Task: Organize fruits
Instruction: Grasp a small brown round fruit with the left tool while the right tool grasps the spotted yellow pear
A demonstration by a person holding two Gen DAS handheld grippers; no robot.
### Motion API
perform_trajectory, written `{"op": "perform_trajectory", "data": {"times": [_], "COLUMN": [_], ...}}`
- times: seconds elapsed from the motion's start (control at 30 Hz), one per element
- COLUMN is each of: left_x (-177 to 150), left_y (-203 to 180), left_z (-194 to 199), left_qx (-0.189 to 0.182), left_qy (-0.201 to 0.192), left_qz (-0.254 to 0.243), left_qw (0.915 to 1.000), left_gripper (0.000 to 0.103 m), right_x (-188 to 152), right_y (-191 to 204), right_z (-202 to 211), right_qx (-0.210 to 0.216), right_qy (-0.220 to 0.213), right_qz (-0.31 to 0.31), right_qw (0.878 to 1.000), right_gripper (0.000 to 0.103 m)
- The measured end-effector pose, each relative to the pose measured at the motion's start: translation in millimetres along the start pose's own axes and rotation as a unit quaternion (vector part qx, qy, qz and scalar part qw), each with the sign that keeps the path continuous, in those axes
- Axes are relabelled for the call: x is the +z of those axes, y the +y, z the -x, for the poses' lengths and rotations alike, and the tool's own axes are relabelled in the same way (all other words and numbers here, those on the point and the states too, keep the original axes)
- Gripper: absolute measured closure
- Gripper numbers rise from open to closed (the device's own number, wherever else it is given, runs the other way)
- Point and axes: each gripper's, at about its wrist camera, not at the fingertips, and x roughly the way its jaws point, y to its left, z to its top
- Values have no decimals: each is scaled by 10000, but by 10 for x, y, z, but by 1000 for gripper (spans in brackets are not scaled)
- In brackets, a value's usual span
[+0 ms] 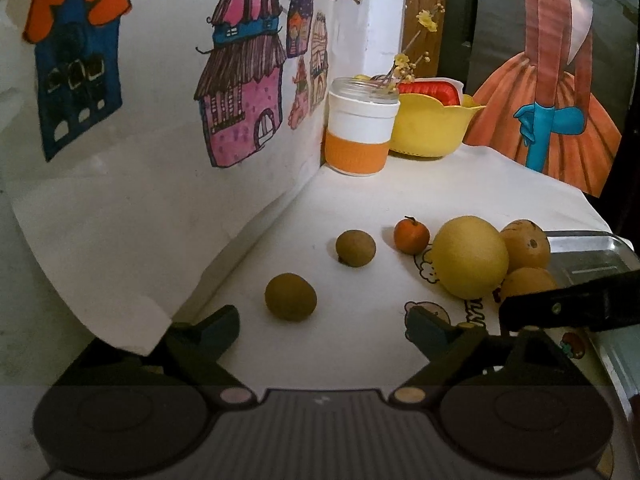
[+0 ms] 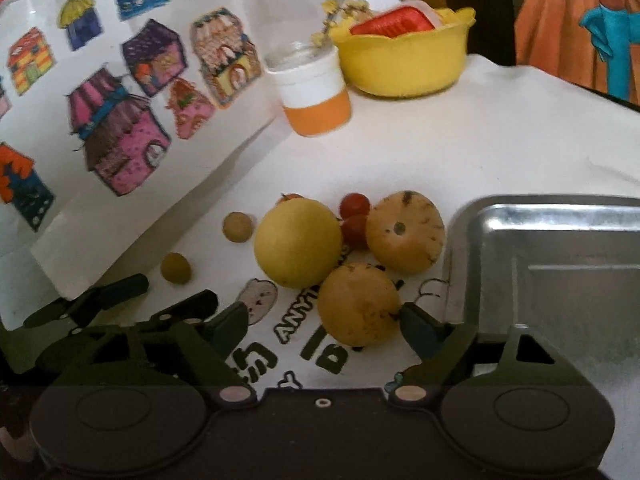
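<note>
Surface: white cloth [image 2: 460,128] with cartoon print and black lettering, spread over a table.
Backdrop: white paper sheet [image 1: 132,208] with coloured house drawings, curling onto the cloth at left; painting of an orange dress [image 1: 560,92] at back right.
Back corner: jar [image 1: 360,128] with white and orange bands holding dried yellow flowers, just beside a yellow bowl [image 1: 432,128] with something red inside.
Tray [image 2: 560,248]: metal, right of the fruit, near the right claw.
Fruit cluster: yellow fruit [image 2: 298,242], two spotted pears [image 2: 404,232] [image 2: 358,304] touching or nearly touching it, two cherry tomatoes [image 2: 354,216] between, small orange [image 1: 411,236] behind.
Loose fruit: two brown kiwis [image 1: 290,297] [image 1: 355,248] left of the cluster, apart from each other.
Left claw [image 1: 324,324]: fingers spread wide, holding nothing; near kiwi just ahead, between the fingertips' lines but beyond the tips, not touched.
Right claw [image 2: 320,320]: fingers spread wide; near pear lies between the tips, right fingertip [image 2: 416,320] at or against its side, left fingertip [image 2: 230,320] clear of it.
Claws together: left claw's finger seen just left of the right claw, low over the cloth.
</note>
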Motion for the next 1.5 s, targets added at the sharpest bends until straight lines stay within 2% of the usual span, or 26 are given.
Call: {"op": "perform_trajectory", "data": {"times": [0.33,0.43,0.63,0.73,1.0,1.5], "left_x": [31,33,29,32,10,-152], "left_y": [87,91,85,83,15,-319], "left_z": [-39,-39,-44,-57,-42,189], "left_qx": [206,217,176,138,-1,-599], "left_qy": [-54,-65,-44,-44,-22,187], "left_qz": [248,259,260,262,156,-105], "left_qw": [9995,9994,9995,9996,9999,9980], "left_gripper": [26,40,60,71,71,71], "right_x": [9,10,-4,-8,-48,-276], "right_y": [-17,-30,-55,-61,-51,-33], "right_z": [-65,-60,-43,-40,-16,180], "right_qx": [-177,-204,-241,-241,-161,-26], "right_qy": [-58,-103,-152,-173,-194,-143], "right_qz": [-221,-288,-377,-409,-385,-264], "right_qw": [9996,9993,9989,9987,9989,9995], "right_gripper": [33,39,52,54,55,56]}}
